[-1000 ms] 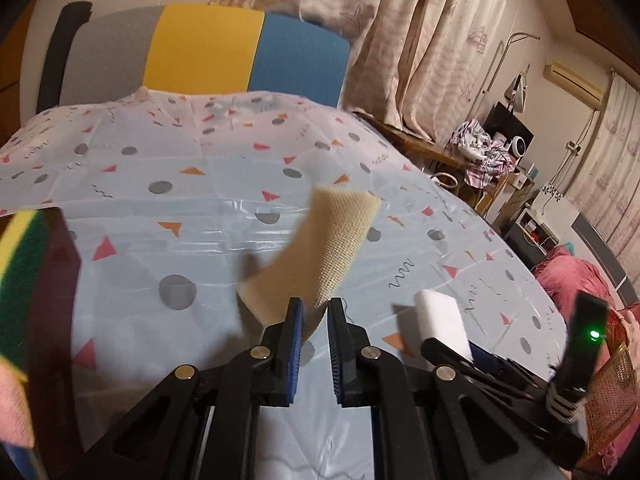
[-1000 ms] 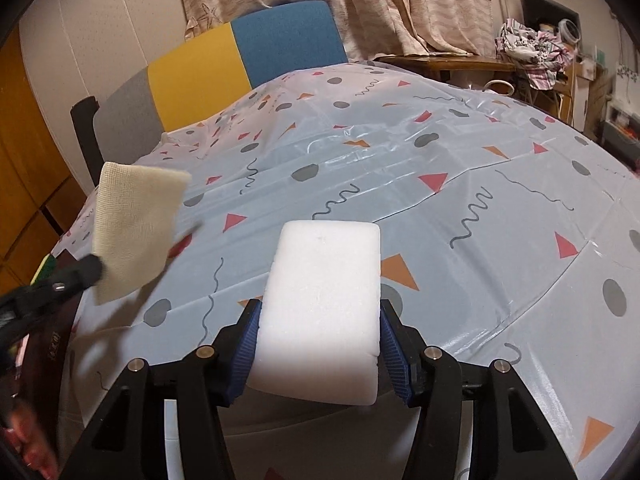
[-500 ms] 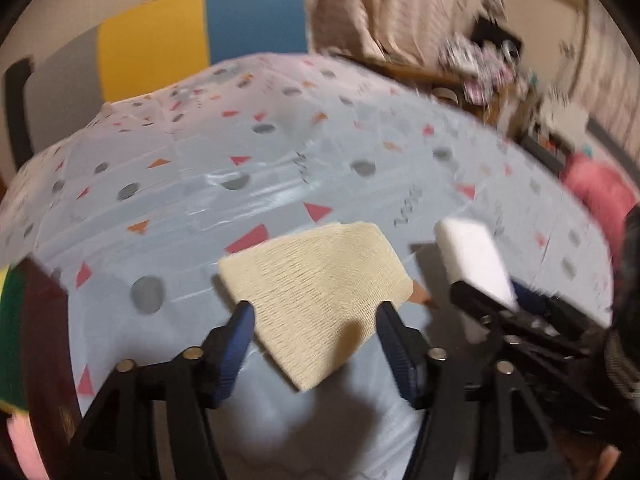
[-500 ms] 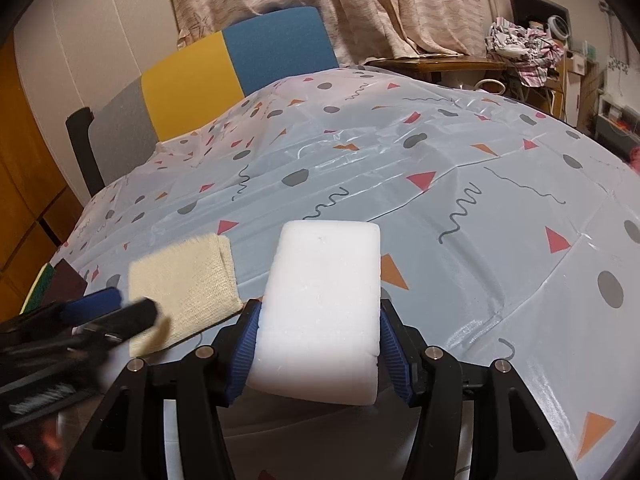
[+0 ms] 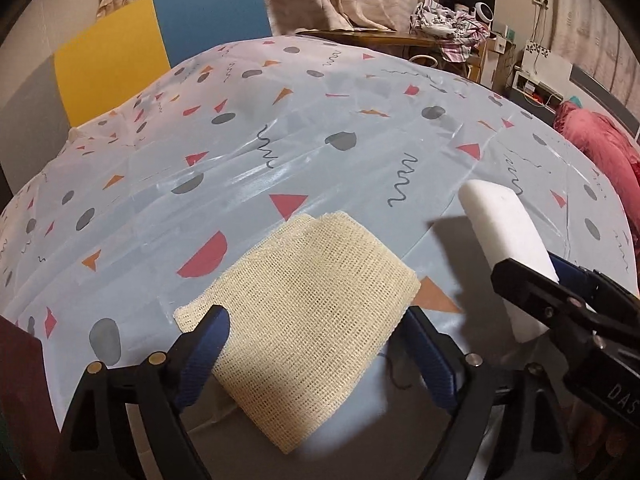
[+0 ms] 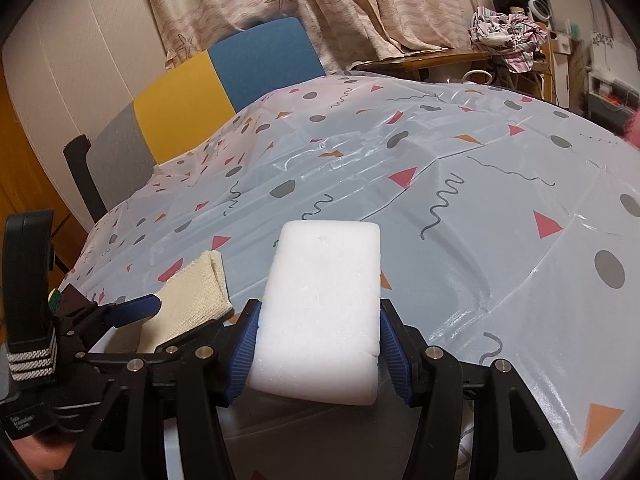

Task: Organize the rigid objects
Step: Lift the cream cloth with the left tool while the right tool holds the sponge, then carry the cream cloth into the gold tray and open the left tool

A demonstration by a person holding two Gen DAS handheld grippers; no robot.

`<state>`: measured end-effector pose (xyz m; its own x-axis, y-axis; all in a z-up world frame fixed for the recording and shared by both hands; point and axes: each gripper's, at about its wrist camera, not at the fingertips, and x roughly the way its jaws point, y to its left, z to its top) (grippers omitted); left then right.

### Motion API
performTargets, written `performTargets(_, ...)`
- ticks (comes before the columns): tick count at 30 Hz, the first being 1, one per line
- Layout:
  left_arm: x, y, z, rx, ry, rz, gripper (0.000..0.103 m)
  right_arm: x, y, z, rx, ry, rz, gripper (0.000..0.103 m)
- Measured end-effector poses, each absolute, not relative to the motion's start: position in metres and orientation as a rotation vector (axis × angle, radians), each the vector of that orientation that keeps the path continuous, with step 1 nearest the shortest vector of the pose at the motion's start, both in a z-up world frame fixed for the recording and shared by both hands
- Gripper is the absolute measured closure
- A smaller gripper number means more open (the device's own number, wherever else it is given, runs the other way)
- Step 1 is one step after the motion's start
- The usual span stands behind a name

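- Blue-padded left gripper (image 5: 316, 332) stands wide apart, holding nothing; the cream mesh cloth (image 5: 304, 300) lies flat on the tablecloth (image 5: 360, 168) between its fingers.
- Cloth contact with the left pads: cannot tell, it looks loose.
- White foam block (image 6: 322, 312) is clamped between the right gripper (image 6: 320, 344) pads, jaws narrow on its sides, raised off the table, just right of the cloth.
- Left view shows the same block (image 5: 506, 232) beside the cloth, not touching it.
- Step in hand, as a judgement: cloth is placed, block is next.
- Next move calls for lowering the block flat beside the cloth, edges roughly parallel, then spreading the pads.
- Risk: glossy plastic cover may let the block slide on release.
- Far side: yellow-and-blue chair back (image 6: 224, 72), curtains (image 6: 360, 4), cluttered desk (image 5: 400, 38).
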<state>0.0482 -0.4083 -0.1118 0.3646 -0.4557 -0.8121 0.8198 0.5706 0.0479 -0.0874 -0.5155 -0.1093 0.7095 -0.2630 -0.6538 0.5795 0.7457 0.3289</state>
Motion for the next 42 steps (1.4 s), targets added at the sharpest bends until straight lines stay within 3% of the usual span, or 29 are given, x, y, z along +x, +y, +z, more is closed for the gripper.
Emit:
performTargets(2, 0.047, -0.408, -0.111, 0.49, 0.845, -0.872, 0.021, -0.087, -0.515, -0.109, 0.551, 0.619, -0.495, 0.045)
performTargets(4, 0.044, -0.407, -0.107, 0.486, 0.827, -0.898, 0.045, -0.088, -0.515, -0.109, 0.555, 0.616, -0.494, 0.045)
performTargets(6, 0.035, -0.407, -0.103, 0.488, 0.809, -0.93, 0.064, -0.088, -0.515, -0.109, 0.557, 0.615, -0.493, 0.045)
performTargets(9, 0.031, -0.404, -0.1, 0.467, 0.811, -0.938, 0.071, -0.088, -0.515, -0.109, 0.554, 0.616, -0.495, 0.045)
performTargets(15, 0.04, -0.375, -0.081, 0.275, 0.841, -0.933, 0.078, -0.087, -0.515, -0.109, 0.552, 0.616, -0.497, 0.045)
performTargets(27, 0.033, -0.287, -0.025, -0.131, 0.795, -0.955, 0.079, -0.087, -0.513, -0.109, 0.534, 0.624, -0.506, 0.045)
performTargets(42, 0.011, -0.147, 0.031, -0.361, 0.654, -0.865, 0.078, -0.084, -0.509, -0.108, 0.494, 0.647, -0.527, 0.045)
